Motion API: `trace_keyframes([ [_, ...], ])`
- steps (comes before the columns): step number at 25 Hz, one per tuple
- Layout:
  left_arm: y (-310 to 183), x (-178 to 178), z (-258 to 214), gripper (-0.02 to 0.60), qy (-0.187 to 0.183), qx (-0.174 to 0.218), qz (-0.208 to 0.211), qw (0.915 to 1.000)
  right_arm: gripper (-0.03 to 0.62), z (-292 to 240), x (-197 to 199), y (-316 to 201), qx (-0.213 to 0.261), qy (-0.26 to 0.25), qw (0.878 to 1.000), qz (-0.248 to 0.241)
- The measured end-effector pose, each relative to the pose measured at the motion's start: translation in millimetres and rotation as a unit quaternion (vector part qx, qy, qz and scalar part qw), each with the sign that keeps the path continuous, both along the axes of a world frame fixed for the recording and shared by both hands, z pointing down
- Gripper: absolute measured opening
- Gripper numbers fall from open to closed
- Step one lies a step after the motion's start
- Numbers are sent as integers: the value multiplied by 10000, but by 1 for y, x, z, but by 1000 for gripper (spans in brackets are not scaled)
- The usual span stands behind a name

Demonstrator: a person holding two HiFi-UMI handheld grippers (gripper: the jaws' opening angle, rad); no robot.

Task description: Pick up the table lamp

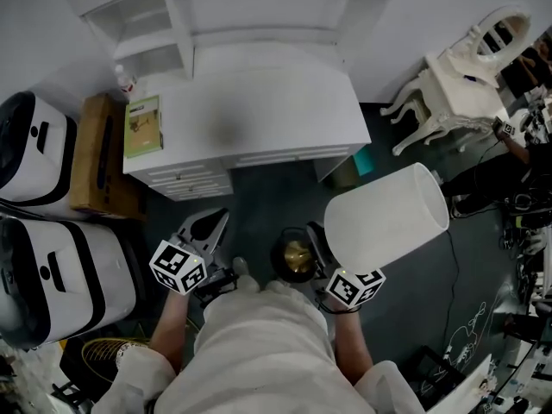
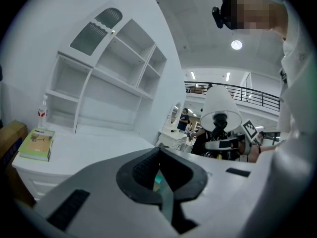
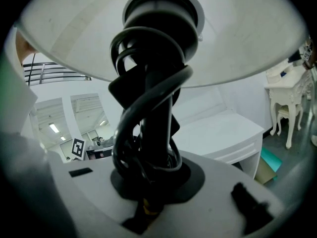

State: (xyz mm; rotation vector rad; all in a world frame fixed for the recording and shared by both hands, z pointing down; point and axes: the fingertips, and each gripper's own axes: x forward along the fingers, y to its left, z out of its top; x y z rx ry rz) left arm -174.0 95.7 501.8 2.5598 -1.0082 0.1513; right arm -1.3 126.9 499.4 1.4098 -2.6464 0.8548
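The table lamp point(image 1: 388, 218) is already off every surface: it hangs tilted in the air over the dark floor, in front of the white desk point(image 1: 259, 110), with its white shade leaning away to the person's right and its brass-coloured base point(image 1: 295, 257) close to the body. The right gripper point(image 3: 151, 182) carries it, with its jaws pinched on the black stem just below the shade, where the black cable point(image 3: 143, 83) is wound in loops around that stem. The left gripper point(image 2: 161, 180) is well apart from the lamp, its jaws pressed together with nothing between them, and it points toward the desk, where a green book point(image 1: 143, 126) lies near the left edge. The pick-up itself looks done, so this is the carrying stage. The next move calls for a steady clamp on a thin stem with a top-heavy shade out to one side; bringing the lamp upright would ease the twist on the pads. The wound cable could let the stem slip or turn, and the free left gripper could steady the base
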Motion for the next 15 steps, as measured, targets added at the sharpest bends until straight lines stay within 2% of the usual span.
trace_keyframes([
  [8,5,4,-1,9,56,6,63,10000,35,-2,-3,6,37,82,10000,-22],
  [15,-1,-6,1,9,98,24,78,9999,35,-9,-12,0,167,158,9997,-27],
])
